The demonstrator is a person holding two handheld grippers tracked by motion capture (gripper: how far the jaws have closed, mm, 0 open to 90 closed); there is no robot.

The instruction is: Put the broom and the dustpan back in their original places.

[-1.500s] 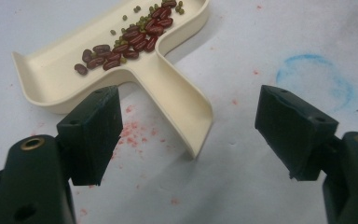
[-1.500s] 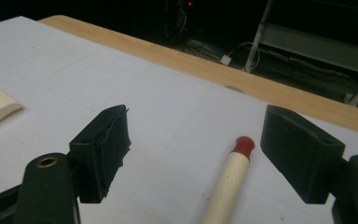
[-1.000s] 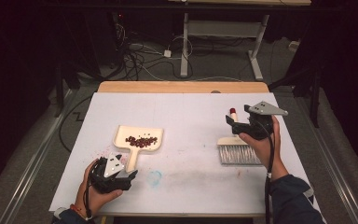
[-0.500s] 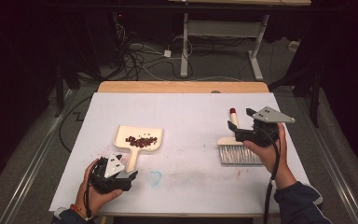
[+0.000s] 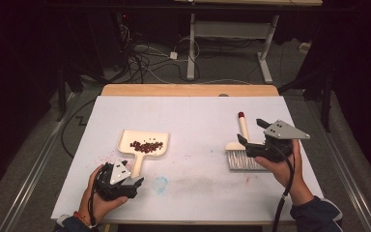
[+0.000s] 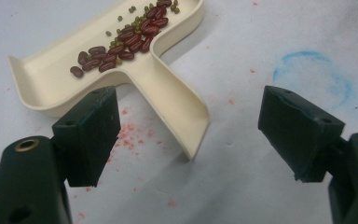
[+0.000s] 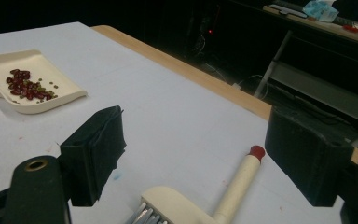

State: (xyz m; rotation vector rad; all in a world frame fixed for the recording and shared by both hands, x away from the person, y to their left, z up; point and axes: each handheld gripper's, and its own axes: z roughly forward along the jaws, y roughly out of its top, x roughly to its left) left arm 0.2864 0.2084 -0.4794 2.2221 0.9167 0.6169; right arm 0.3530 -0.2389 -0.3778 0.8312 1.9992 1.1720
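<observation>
Dustpan (image 5: 145,145) and brush (image 5: 241,154) both lying flat on the white table (image 5: 198,111), well apart: pan left of centre with red beans (image 5: 146,146) in its tray, brush to the right, bristles near, red-tipped handle pointing far.

High view: right gripper (image 5: 252,134) drawn back a little to the near right compared with a second ago, no longer over the brush handle, jaws apart and empty. Left gripper (image 5: 134,182) unmoved at the near end of the pan's handle, likewise spread. Judged from this: sweeping done, both tools set down.

Left gripper view: close look at the beans (image 6: 126,42), with small green ones among the red, gathered at the tray's back wall. Handle end of the pan (image 6: 168,93) lying between the wide-open pads, touching neither. Pink specks and a blue ring mark (image 6: 312,74) on the sheet.

Right gripper view: brush head and handle (image 7: 233,191) low between the parted jaws, free of both. Pan (image 7: 56,98) far off to the left.
</observation>
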